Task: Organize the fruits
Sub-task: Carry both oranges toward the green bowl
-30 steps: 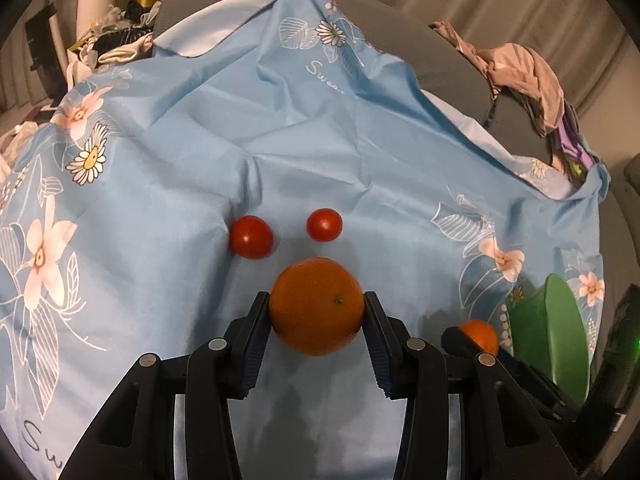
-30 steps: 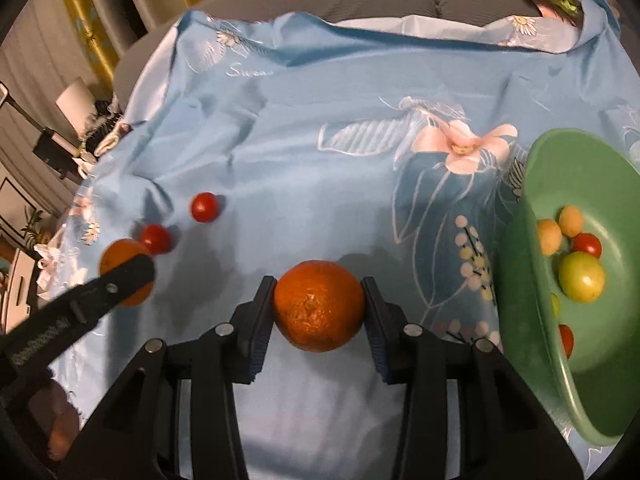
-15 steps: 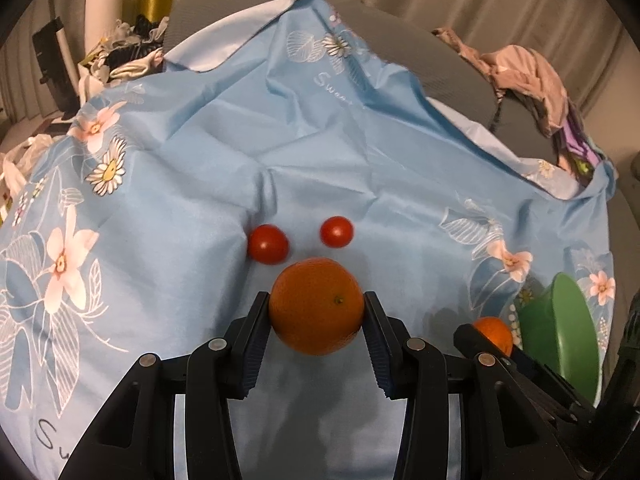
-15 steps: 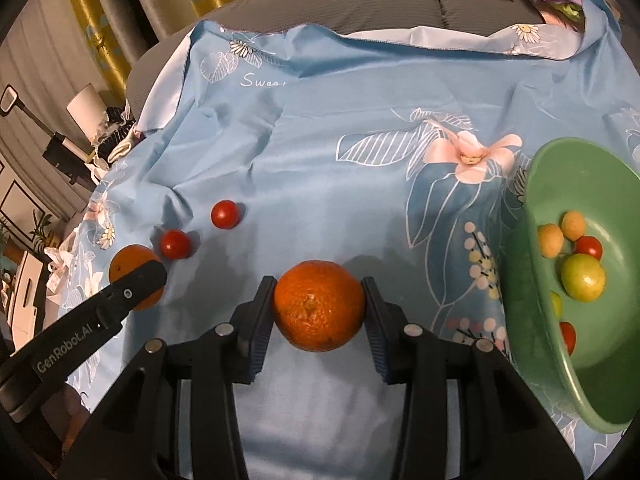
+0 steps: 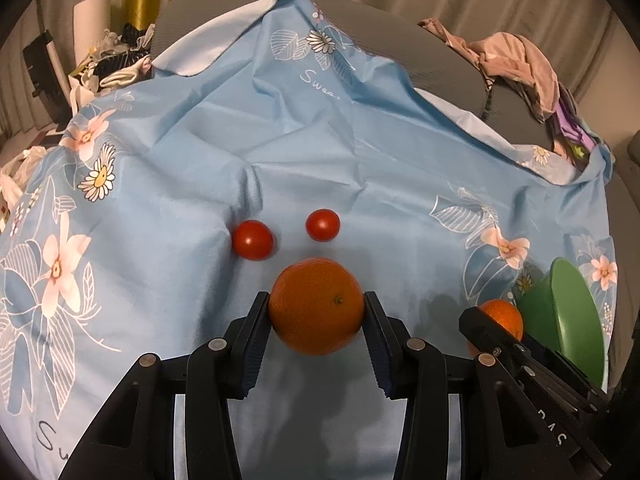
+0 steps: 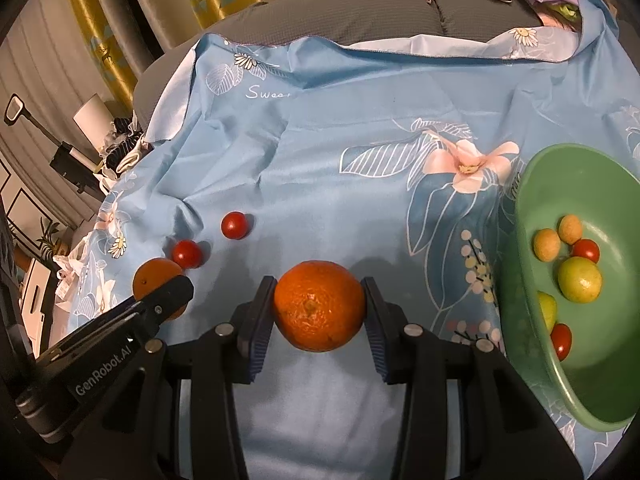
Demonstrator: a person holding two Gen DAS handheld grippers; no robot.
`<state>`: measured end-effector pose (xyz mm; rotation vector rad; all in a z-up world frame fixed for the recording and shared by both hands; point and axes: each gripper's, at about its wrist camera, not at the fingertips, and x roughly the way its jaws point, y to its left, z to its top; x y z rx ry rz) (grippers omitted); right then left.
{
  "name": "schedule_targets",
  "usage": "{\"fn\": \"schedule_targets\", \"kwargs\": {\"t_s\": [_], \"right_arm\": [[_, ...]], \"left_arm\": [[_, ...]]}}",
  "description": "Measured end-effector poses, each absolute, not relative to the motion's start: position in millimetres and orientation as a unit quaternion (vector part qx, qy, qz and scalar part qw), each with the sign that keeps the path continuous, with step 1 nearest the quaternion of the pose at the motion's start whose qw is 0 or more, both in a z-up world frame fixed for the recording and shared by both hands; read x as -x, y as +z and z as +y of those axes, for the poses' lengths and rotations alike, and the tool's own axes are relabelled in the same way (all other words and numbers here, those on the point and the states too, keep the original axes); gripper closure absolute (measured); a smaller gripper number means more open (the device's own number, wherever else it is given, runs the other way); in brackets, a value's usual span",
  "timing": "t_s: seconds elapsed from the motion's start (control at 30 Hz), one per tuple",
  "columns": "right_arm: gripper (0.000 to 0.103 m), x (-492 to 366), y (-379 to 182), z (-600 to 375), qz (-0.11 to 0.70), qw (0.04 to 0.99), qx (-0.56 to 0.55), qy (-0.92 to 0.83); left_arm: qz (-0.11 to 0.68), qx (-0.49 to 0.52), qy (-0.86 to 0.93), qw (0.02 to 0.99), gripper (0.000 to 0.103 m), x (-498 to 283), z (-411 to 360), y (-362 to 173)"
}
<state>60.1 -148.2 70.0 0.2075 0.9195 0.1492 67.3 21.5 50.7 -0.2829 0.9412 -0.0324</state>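
My left gripper (image 5: 316, 312) is shut on an orange (image 5: 316, 306), held above the blue floral cloth (image 5: 360, 152). Two cherry tomatoes (image 5: 253, 239) (image 5: 322, 224) lie on the cloth just beyond it. My right gripper (image 6: 319, 307) is shut on a second orange (image 6: 319, 305), which also shows at the right of the left wrist view (image 5: 502, 314). A green bowl (image 6: 532, 364) to the right holds several small fruits, among them a green one (image 6: 579, 279) and a red tomato (image 6: 586, 249). The left gripper's orange (image 6: 154, 282) shows at the left of the right wrist view.
The cloth covers a grey couch (image 6: 360, 20). Crumpled clothes (image 5: 516, 60) lie at the back right. More clutter and a white lamp (image 6: 90, 114) stand off the left edge. The bowl shows edge-on in the left wrist view (image 5: 576, 320).
Both grippers have risen and drawn back with their oranges; the tomatoes and bowl sit farther away in view. The grips have not changed.
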Motion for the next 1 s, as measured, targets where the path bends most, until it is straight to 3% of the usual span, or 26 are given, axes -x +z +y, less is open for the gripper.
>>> {"fn": "schedule_targets", "kwargs": {"t_s": [1.0], "right_arm": [[0.060,-36.1,111.3,-166.2,0.382,0.913,-0.118,0.080]], "left_arm": [[0.396,0.125,-0.056,0.908,0.058,-45.3,1.7,92.8]]}}
